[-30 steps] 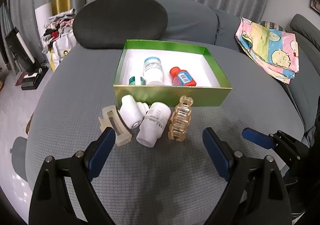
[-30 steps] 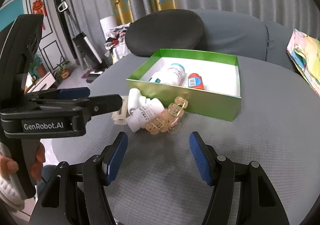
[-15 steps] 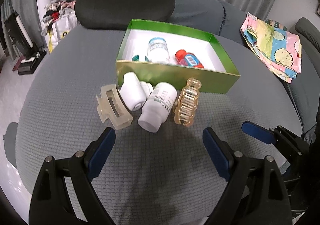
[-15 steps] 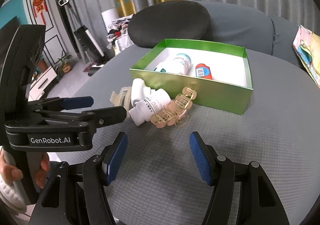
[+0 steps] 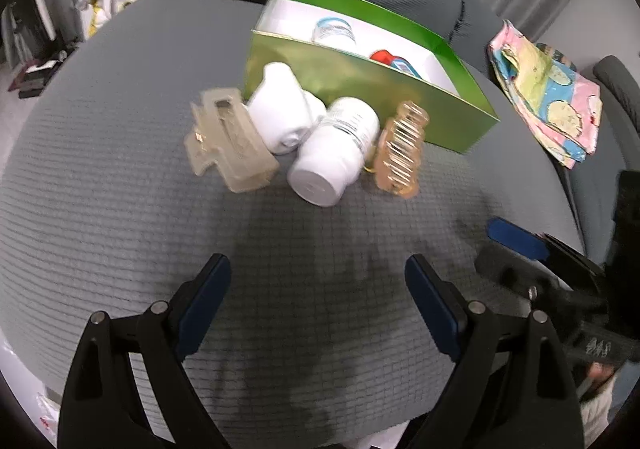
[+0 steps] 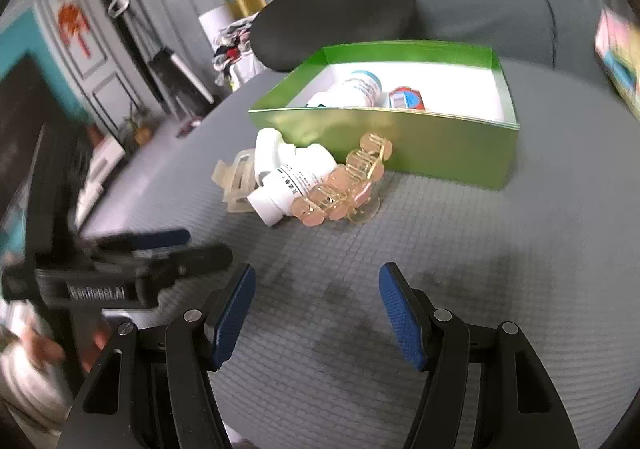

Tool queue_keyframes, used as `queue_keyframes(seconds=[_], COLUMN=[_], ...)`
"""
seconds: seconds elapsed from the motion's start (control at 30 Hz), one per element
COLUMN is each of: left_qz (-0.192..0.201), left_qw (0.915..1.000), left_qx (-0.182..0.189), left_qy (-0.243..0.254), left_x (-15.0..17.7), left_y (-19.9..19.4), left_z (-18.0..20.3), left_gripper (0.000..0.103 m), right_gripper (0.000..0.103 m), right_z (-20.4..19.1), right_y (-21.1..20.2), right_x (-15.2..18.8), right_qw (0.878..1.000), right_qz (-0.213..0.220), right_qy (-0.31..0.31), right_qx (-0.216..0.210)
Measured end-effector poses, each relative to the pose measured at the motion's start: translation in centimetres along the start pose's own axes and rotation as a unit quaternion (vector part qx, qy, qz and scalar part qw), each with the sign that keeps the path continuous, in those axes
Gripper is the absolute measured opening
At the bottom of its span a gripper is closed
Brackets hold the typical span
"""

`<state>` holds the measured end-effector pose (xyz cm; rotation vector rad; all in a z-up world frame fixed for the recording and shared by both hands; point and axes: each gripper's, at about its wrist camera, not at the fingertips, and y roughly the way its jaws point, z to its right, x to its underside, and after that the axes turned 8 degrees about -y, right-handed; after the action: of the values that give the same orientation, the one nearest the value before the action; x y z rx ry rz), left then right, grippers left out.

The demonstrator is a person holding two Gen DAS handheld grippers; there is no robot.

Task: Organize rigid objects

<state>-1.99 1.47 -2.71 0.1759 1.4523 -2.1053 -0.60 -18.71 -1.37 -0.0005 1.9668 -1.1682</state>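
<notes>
Beside the green box (image 5: 360,89) (white inside): white bottles (image 5: 336,153), a beige claw clip (image 5: 228,141), an amber one (image 5: 400,153).

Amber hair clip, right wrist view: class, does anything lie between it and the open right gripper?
Nothing visible does. Only bare grey table cover lies between the right gripper and the amber hair clip; the white bottle lies beside the clip, left in this view.

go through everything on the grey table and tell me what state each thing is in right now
Green box: open, holding two bottles.
White bottle: lying, capped.
Small white bottle: lying down.
Beige hair clip: closed.
Amber hair clip: closed.
Left gripper: open, empty.
Right gripper: open, empty.
</notes>
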Motion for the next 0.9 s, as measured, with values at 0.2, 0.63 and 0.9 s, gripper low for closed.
queue_keyframes(seconds=[0.2,0.63,0.9], left_qz=[-0.027,-0.049,-0.044], left_qw=[0.9986,0.9943,0.9943], left_qx=[0.044,0.093,0.095], left_qy=[0.01,-0.02,-0.018], left_x=[0.2,-1.6,-2.7], left_y=[1.5,4.2,5.4], left_z=[2.1,4.2,5.0], left_gripper=[0.088,0.087,0.086], right_gripper=[0.066,0.066,0.066], right_z=[1.9,5.4,7.1], right_y=[0.6,2.1,5.0], right_x=[-0.7,-4.2,-6.1], right_qw=[1.0,0.997,0.993], right_qz=[0.006,0.007,-0.019], right_qy=[0.026,0.058,0.069], right_qx=[-0.004,-0.053,-0.092])
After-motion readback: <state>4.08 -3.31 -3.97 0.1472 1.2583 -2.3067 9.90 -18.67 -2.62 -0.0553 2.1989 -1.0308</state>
